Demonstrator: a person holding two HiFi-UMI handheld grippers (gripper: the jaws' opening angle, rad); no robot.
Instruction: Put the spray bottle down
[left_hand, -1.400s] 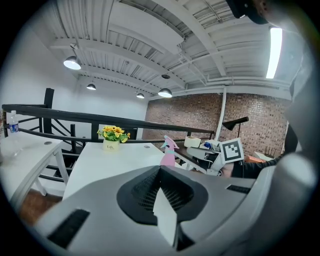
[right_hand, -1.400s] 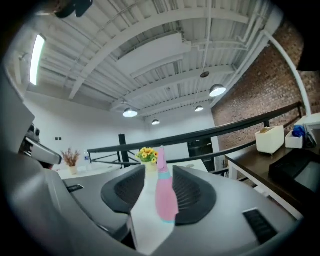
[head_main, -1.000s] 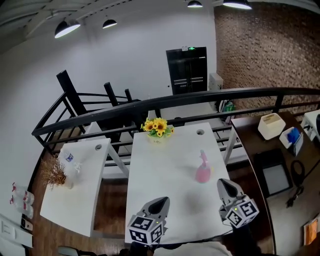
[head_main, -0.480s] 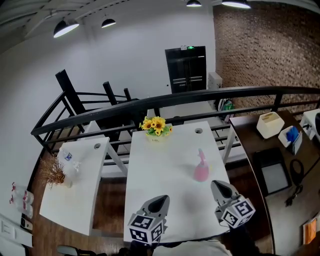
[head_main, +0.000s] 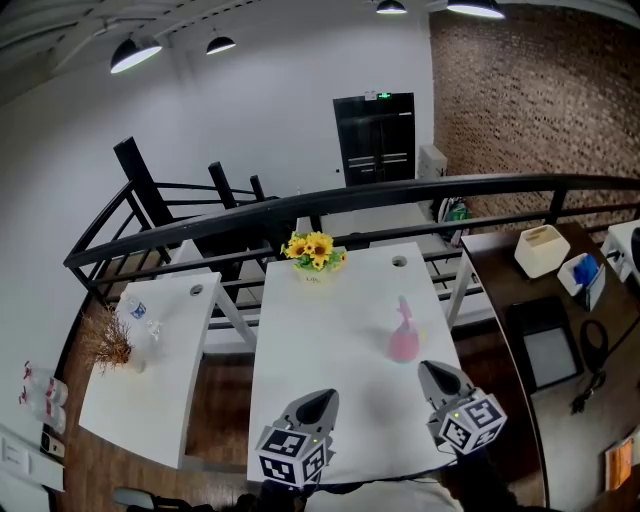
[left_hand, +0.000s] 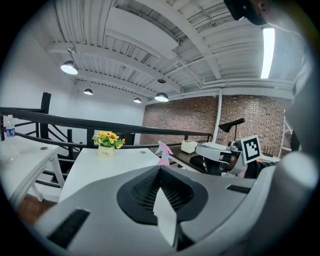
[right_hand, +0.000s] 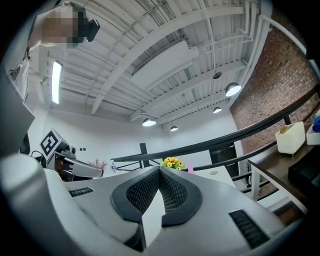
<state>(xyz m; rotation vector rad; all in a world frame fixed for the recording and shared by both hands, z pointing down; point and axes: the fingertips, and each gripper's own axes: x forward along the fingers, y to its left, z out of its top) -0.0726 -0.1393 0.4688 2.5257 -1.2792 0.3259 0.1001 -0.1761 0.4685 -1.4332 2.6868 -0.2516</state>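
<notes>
A pink spray bottle stands upright on the white table, to the right of its middle, with nothing holding it. My right gripper hovers just in front of the bottle, a little to its right, jaws shut and empty. My left gripper sits over the table's near edge, also shut with nothing in it. In the left gripper view the bottle shows past the closed jaws. In the right gripper view only the bottle's pink top peeks over the shut jaws.
A pot of yellow flowers stands at the table's far edge. A second white table on the left carries a water bottle and dried twigs. A black railing runs behind. A dark desk with boxes is at right.
My right gripper has swung slightly left, its tips now closer to the spray bottle. The left gripper and the bottle have stayed where they were.
</notes>
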